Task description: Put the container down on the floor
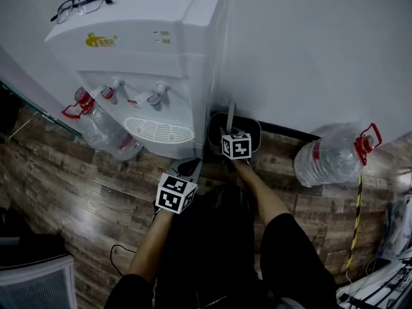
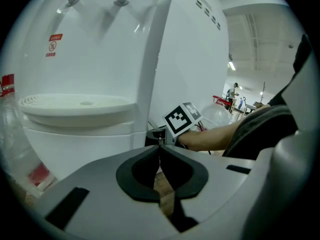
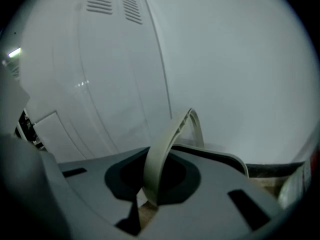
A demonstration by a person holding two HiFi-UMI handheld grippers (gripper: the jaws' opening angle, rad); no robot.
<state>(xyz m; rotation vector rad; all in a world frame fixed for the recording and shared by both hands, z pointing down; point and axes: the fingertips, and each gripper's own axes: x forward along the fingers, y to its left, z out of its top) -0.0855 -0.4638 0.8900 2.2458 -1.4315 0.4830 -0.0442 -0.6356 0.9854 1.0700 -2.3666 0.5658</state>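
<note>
My left gripper (image 2: 160, 145) hung nearest me over the wooden floor (image 1: 84, 198), its fingers clenched on nothing. Ahead, my right gripper (image 3: 152, 176) had its fingers clamped on the pale handle (image 3: 169, 138) of the container (image 1: 252, 123) (a dark bin with a light rim), which was low down just beside the water dispenser (image 1: 154, 63), against the white wall (image 1: 309, 44).
</note>
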